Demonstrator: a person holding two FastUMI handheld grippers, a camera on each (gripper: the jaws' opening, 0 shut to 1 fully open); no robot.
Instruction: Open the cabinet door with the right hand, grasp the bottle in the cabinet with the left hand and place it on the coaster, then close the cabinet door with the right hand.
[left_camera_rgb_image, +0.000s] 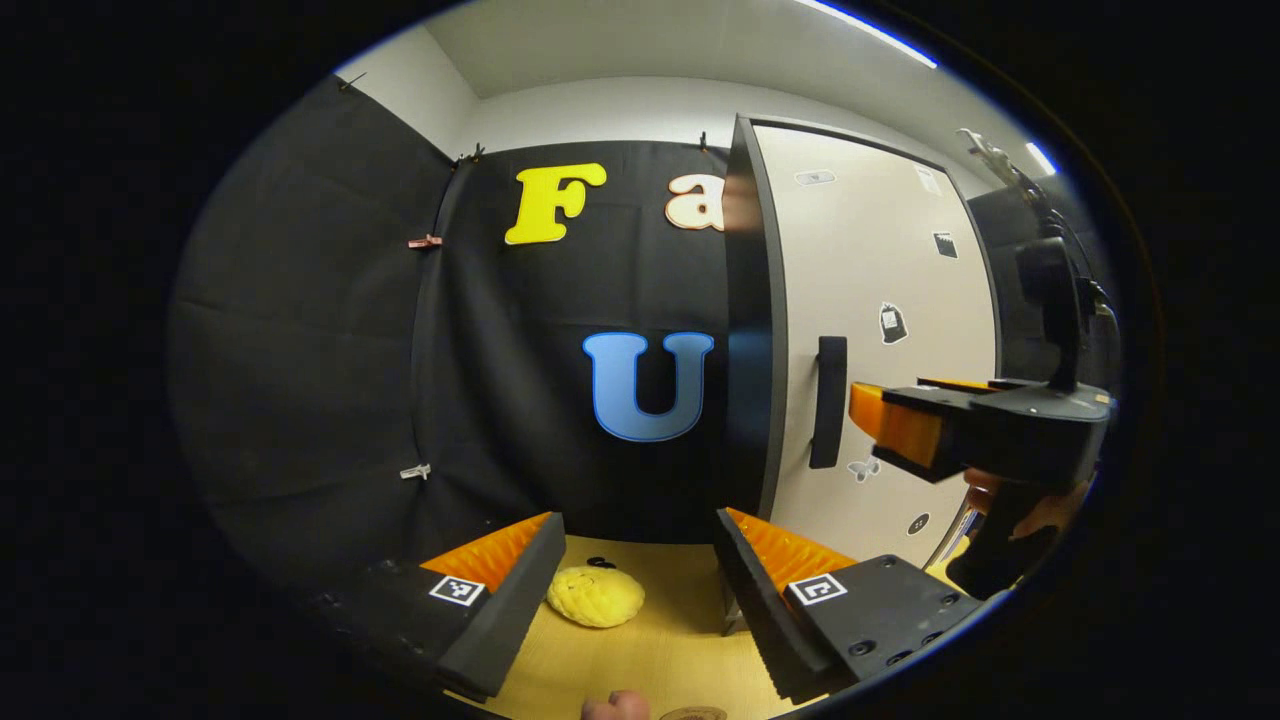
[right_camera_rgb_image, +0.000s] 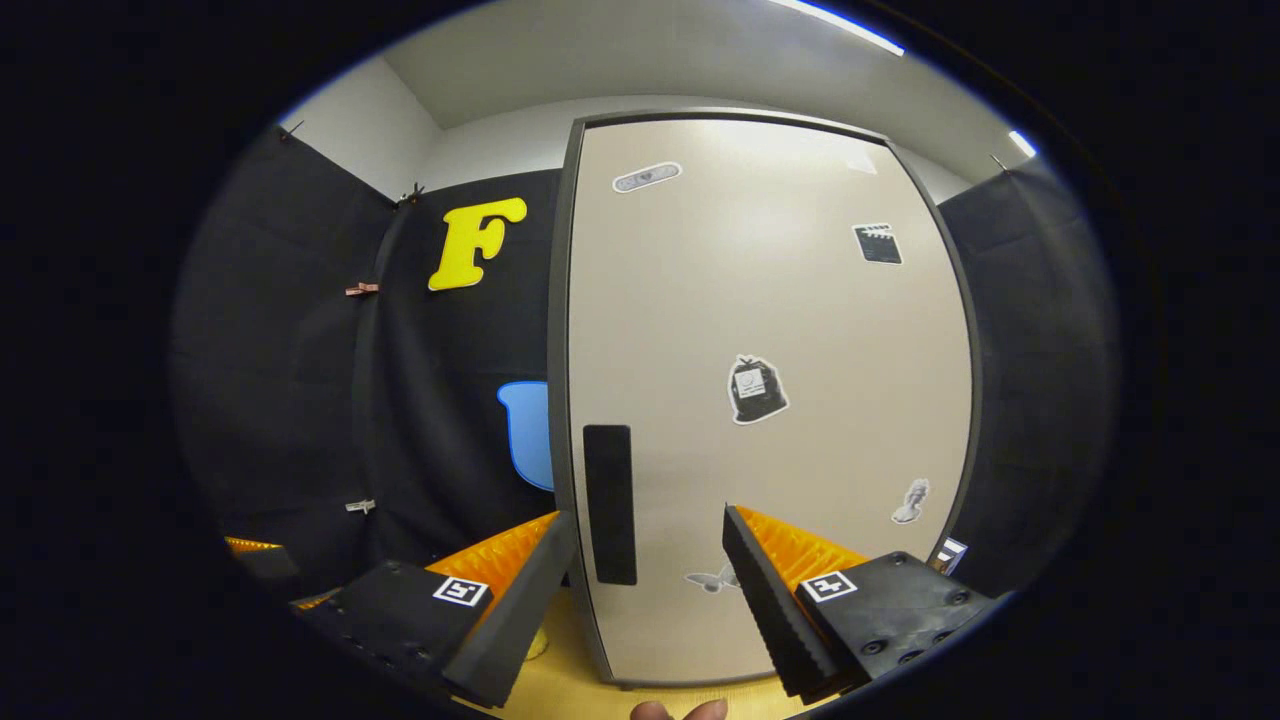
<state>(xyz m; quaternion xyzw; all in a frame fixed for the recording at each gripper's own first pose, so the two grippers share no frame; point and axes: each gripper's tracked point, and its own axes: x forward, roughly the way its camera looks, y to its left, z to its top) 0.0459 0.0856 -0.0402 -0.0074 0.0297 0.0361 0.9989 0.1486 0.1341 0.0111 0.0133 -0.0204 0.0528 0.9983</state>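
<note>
We are lining the released right claw (right_camera_rgb_image: 648, 560) squarely around the beige cabinet door's black vertical handle (right_camera_rgb_image: 610, 503); left claw (left_camera_rgb_image: 640, 580) waiting released.

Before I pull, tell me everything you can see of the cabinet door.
The cabinet door is a tall, smooth beige panel with a thin dark edge, standing upright on the wooden table and apparently shut. A dark vertical handle sits low near its left edge. Several small stickers dot the face. The right gripper is open just short of the handle, and nothing visibly touches the door.
</note>
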